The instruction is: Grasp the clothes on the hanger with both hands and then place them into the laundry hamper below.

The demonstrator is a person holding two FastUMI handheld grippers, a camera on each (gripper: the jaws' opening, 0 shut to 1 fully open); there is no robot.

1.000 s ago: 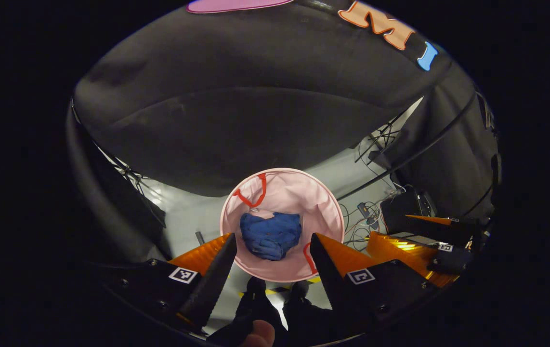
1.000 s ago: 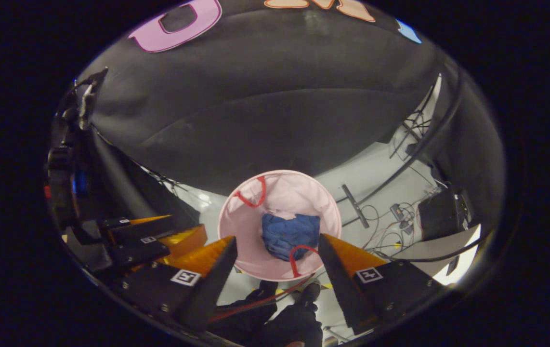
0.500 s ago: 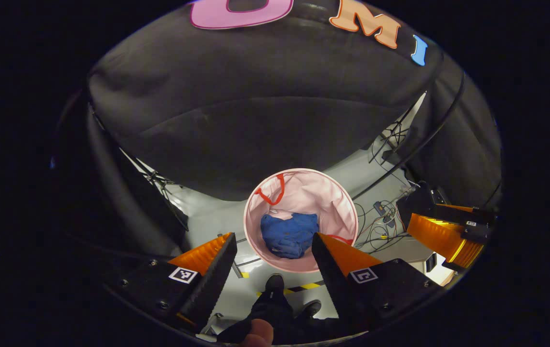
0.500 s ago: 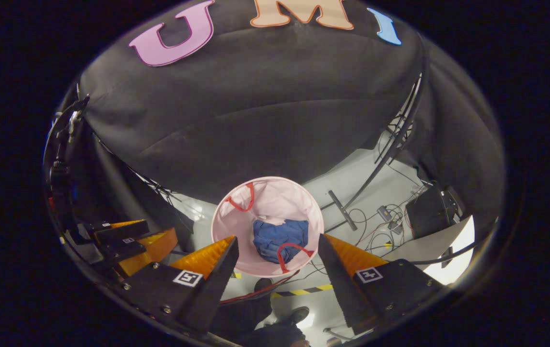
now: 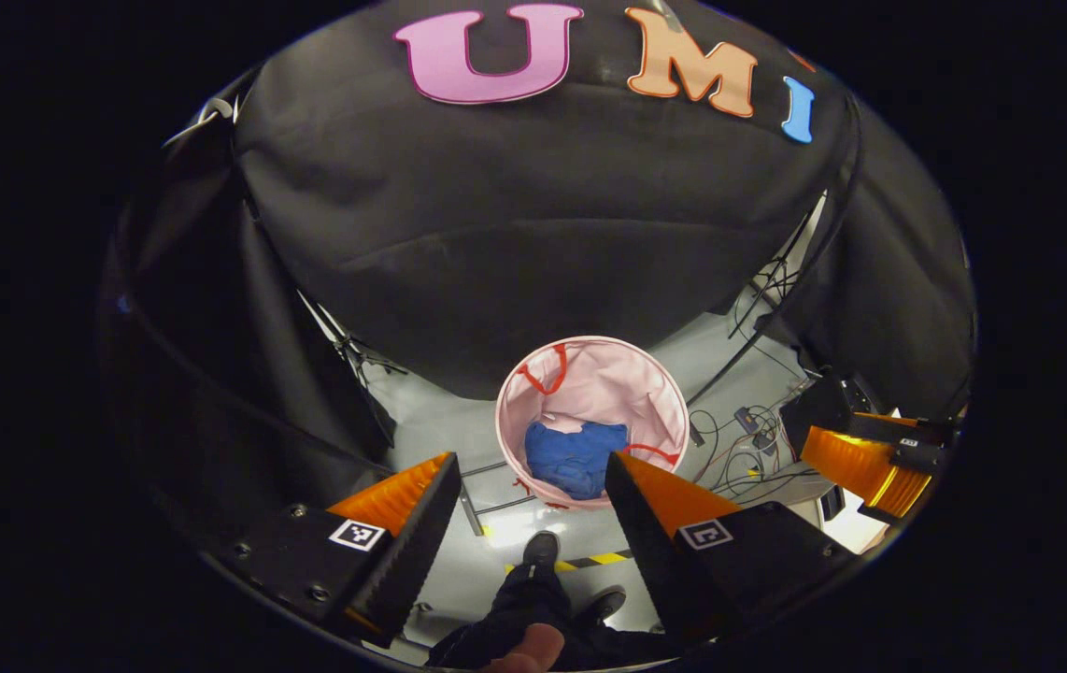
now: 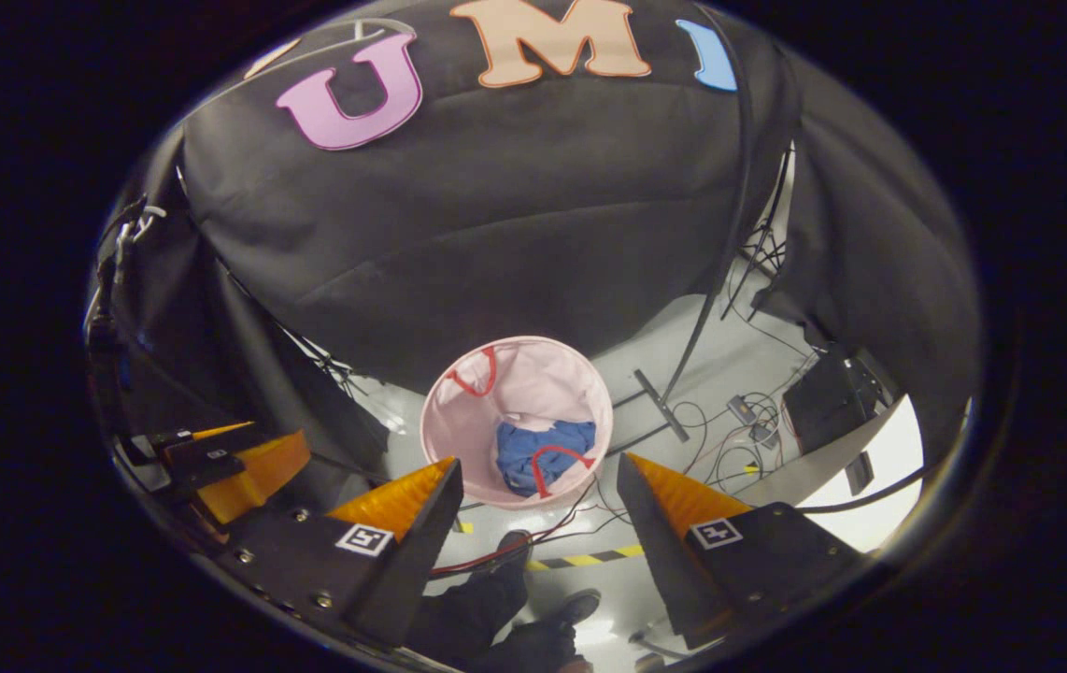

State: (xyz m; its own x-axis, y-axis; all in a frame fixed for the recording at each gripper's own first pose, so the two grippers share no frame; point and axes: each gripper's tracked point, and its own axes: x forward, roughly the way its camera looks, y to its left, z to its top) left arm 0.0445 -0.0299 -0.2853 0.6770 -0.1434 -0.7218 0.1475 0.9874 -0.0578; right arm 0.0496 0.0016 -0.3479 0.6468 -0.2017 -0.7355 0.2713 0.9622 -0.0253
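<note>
Clothes point(image 5: 576, 456) lie in the laundry hamper point(image 5: 655, 397), below both tongs. Left tongs point(image 5: 522, 500) and right tongs point(image 6: 538, 509) gape wide, holding nothing. Placing looks done; next, likely only a pull-away.

We see the blue clothes point(image 5: 576, 455) lying crumpled inside the round pink laundry hamper point(image 5: 646, 393), upright on the floor.

Ahead of the fingers a black cloth wall point(image 5: 533, 234) curved round the booth, meeting a pale grey floor point(image 6: 683, 355). Right of the fingers, loose cables point(image 6: 739, 425) and a black box point(image 6: 823, 397) lay on that floor. Between the fingers ran a yellow-and-black tape strip point(image 6: 585, 561).
</note>
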